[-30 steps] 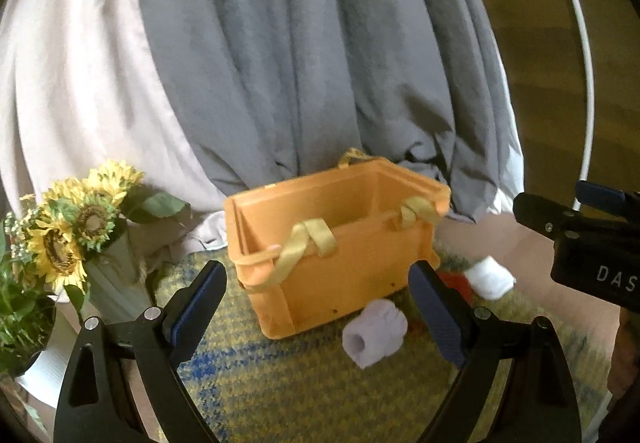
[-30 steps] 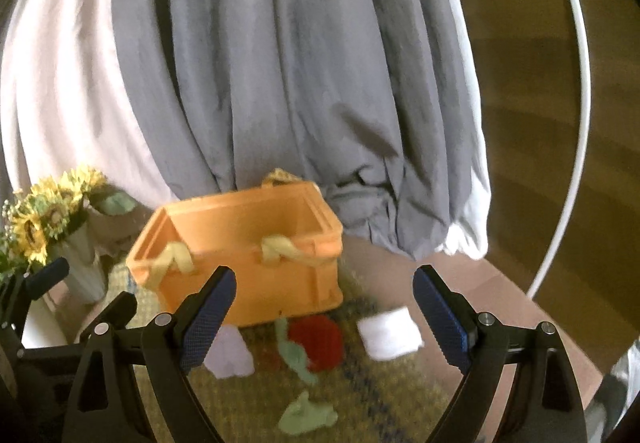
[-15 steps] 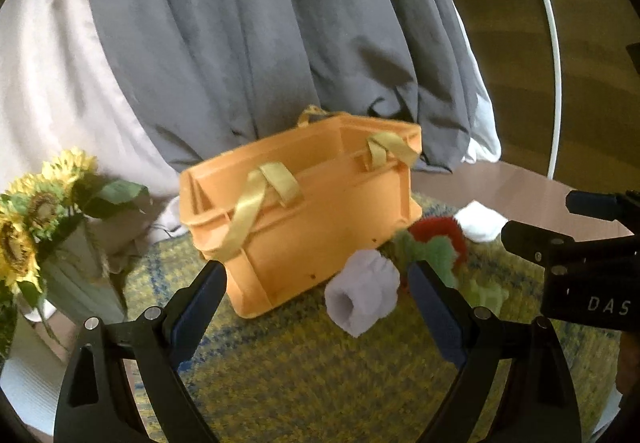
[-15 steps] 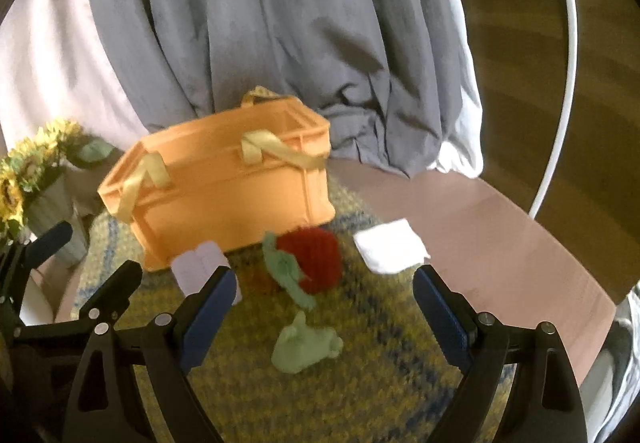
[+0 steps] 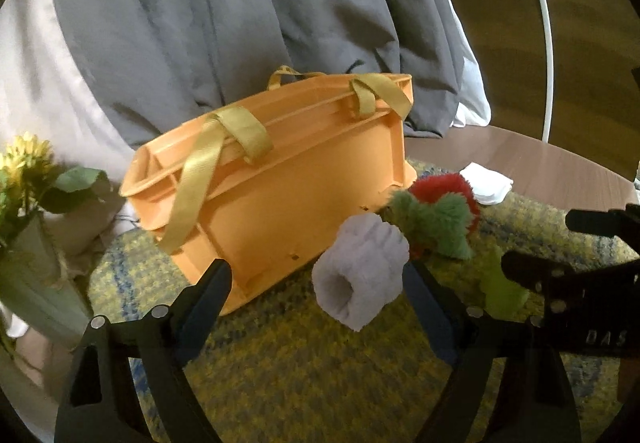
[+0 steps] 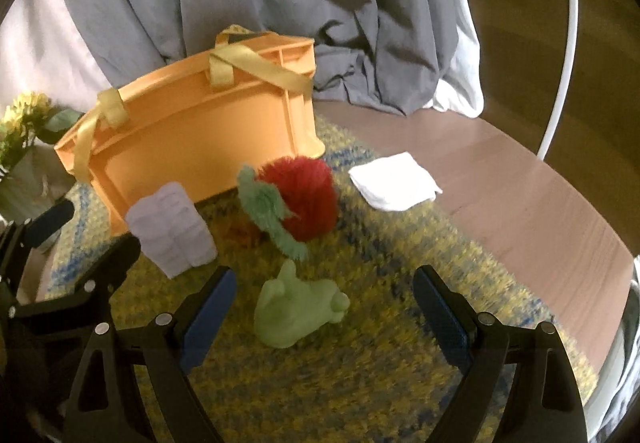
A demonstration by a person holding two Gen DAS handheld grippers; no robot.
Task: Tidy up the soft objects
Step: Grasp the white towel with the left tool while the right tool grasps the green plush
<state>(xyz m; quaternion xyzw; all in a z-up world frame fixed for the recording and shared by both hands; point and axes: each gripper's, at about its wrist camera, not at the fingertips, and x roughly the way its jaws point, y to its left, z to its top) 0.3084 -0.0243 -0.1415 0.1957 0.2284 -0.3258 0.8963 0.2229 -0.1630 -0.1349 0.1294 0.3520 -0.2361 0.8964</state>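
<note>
Both claws are hovering over the yellow-and-blue woven mat (image 6: pixel 360 383) on the round wooden table (image 6: pixel 520 179), nothing gripped yet.

Landmark: the orange plastic crate with yellow webbing handles (image 6: pixel 192 139). All the soft pieces are lying in front of it on the mat, none inside as far as I can see.

- Left claw (image 5: pixel 316 307): the lilac rolled towel (image 5: pixel 360 271) is sitting straight ahead, just past the fingertips and slightly toward the right-hand finger. It lies just off the crate's front wall, roll axis pointing roughly at the claw, so the open end is facing it. Jaws have just been closing a little but are standing wide, nothing between the pads yet.
- Right claw (image 6: pixel 324 311): the pale green soft toy (image 6: pixel 300 307) is lying dead centre between the fingers, further out from the crate than the towel, long side running roughly across the gap. Jaws wide open, pads apart from the toy.
- Red fuzzy ball with green furry leaves (image 6: pixel 300 195): just off the crate's front right corner.
- White folded cloth (image 6: pixel 394 181): to the right of the crate, straddling the mat edge.

My read: each claw is nearest its own target; the right one is better lined up.
</note>
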